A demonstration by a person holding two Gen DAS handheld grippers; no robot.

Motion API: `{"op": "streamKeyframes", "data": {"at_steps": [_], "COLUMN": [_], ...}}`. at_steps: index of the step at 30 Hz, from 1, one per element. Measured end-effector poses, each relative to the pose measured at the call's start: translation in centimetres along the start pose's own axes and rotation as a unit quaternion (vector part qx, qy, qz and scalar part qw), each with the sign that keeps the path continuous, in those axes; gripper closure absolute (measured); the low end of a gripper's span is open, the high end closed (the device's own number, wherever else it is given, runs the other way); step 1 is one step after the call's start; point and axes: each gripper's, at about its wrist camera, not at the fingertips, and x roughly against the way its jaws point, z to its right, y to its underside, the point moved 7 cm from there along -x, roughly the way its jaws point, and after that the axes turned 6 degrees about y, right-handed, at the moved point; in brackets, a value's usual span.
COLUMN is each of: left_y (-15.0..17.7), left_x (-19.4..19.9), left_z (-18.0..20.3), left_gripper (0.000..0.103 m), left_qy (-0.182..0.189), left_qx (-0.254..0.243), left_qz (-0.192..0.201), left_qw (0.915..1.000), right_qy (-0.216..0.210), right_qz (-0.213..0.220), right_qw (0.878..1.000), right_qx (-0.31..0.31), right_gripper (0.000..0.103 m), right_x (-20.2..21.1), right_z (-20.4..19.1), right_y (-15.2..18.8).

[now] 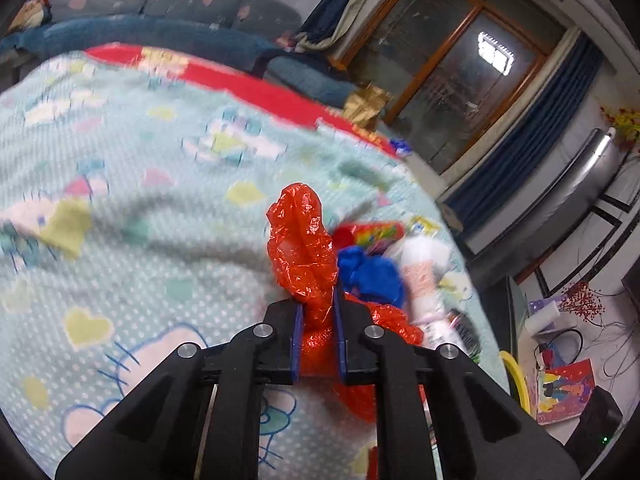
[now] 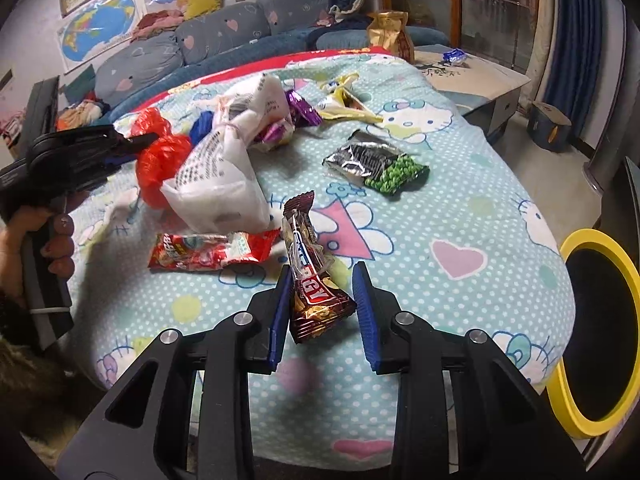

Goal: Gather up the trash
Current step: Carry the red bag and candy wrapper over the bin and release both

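My left gripper [image 1: 317, 312] is shut on a crumpled red plastic bag [image 1: 305, 248], held just above the patterned blanket; it also shows in the right wrist view [image 2: 132, 146] with the red bag [image 2: 160, 164]. My right gripper [image 2: 322, 304] is open around a brown snack wrapper [image 2: 312, 276] that lies between its fingers on the blanket. Other trash on the blanket: a red candy wrapper [image 2: 208, 254], a white plastic bag [image 2: 224, 168], a green pea packet [image 2: 376, 164], a yellow wrapper [image 2: 344, 100], a purple wrapper [image 2: 300, 110] and something blue [image 1: 372, 276].
A black bin with a yellow rim [image 2: 600, 332] stands at the right of the blanket-covered table [image 2: 460, 260]. A grey sofa [image 2: 192, 44] is behind, a low side table [image 2: 480, 76] with a gold bag [image 2: 390, 34] at the back right.
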Motion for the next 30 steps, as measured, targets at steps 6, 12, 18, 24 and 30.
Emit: {"op": "streamKeyframes", "data": {"at_steps": [6,12,18,24,30], "left_y": [-2.3,-2.7,-2.4,-1.8,-0.8], "left_x": [2.6,3.8,3.9,3.3,2.6], "left_z": [2.2,4.3,6.2,8.5,11.0], "left_gripper": [0.091,0.091,0.091,0.091,0.091], "left_qy": [0.008,0.018,0.034,0.053,0.072], "left_qx": [-0.033,-0.053,-0.068,-0.088,-0.108], "left_qz": [0.040,0.052,0.048,0.038,0.027], "left_qw": [0.9986,0.9971,0.9959,0.9940,0.9911], "right_qy": [-0.007,-0.007,-0.001,0.010,0.026], "right_qz": [0.014,0.030,0.045,0.058,0.070], "right_qw": [1.000,0.999,0.999,0.998,0.996], "right_qx": [-0.006,-0.010,-0.018,-0.028,-0.042], "right_gripper": [0.079,0.079,0.079,0.079,0.079], "right_x": [0.9,1.8,2.6,3.4,4.3], "right_z": [0.1,0.4,1.4,2.8,4.8], "right_y": [-1.0,-1.9,-2.7,-3.3,-3.8]}}
